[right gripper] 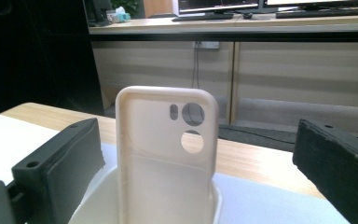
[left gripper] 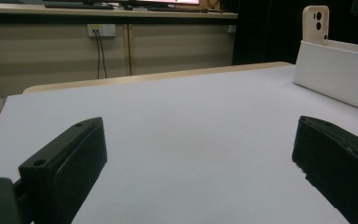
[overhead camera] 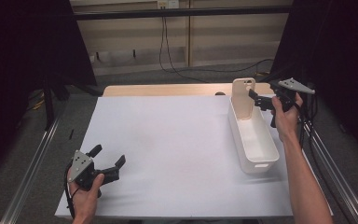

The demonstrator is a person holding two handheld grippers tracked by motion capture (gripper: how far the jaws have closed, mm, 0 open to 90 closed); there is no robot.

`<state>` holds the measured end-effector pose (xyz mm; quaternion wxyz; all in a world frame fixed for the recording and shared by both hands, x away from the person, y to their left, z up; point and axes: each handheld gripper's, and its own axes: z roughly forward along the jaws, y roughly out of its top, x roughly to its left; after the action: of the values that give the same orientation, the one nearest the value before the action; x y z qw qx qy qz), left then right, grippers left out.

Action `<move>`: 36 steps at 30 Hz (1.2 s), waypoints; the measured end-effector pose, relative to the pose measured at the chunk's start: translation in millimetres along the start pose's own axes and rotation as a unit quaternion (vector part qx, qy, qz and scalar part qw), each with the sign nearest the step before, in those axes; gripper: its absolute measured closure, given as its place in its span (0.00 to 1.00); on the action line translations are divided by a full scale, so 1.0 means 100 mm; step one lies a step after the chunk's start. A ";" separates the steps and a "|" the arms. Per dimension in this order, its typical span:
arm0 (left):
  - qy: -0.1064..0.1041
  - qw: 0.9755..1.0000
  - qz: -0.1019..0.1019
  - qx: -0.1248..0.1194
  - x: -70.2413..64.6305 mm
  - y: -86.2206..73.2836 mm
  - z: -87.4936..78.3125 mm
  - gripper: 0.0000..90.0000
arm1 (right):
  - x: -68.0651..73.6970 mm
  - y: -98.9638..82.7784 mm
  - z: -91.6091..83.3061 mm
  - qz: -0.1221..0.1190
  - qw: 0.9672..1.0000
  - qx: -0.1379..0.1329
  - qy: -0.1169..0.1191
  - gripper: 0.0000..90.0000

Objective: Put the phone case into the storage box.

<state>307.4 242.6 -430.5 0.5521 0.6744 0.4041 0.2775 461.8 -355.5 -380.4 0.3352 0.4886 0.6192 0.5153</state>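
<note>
A lab or office is shown: black curtains (overhead camera: pixel 23 42) are hung around the table (overhead camera: pixel 168 140), and computer screens (right gripper: pixel 216 5) are seen on a desk (right gripper: pixel 233 25) behind.

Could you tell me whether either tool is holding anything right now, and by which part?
Nothing is held: both tools, left and right, are open, and the phone case stands free in the bin.

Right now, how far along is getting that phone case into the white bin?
Done: the phone case stands upright at the far end of the white bin. In hand: nothing; the right gripper is open beside it, and the left gripper is open over the table. Left: apparently just withdrawing.
</note>
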 end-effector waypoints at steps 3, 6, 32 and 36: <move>0.003 1.000 -0.002 -0.006 -0.01 0.00 0.00 0.03 | 0.02 0.01 -0.05 -0.004 1.000 -0.004 0.000 0.01; 0.004 1.000 -0.002 -0.006 0.00 0.00 -0.01 0.03 | 0.06 0.00 -0.10 -0.017 1.000 -0.002 0.000 0.01; 0.005 1.000 -0.004 -0.015 0.00 0.02 -0.04 0.03 | 0.28 -0.02 -0.68 -0.036 0.999 -0.023 0.012 0.00; 0.002 1.000 -0.004 -0.015 0.01 0.02 -0.04 0.03 | 0.33 -0.09 -0.75 -0.035 0.999 -0.021 0.017 0.01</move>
<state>304.8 245.1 -427.8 0.5624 0.6638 0.4041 0.2824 380.6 -348.0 -367.4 0.3526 0.4505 0.6304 0.5247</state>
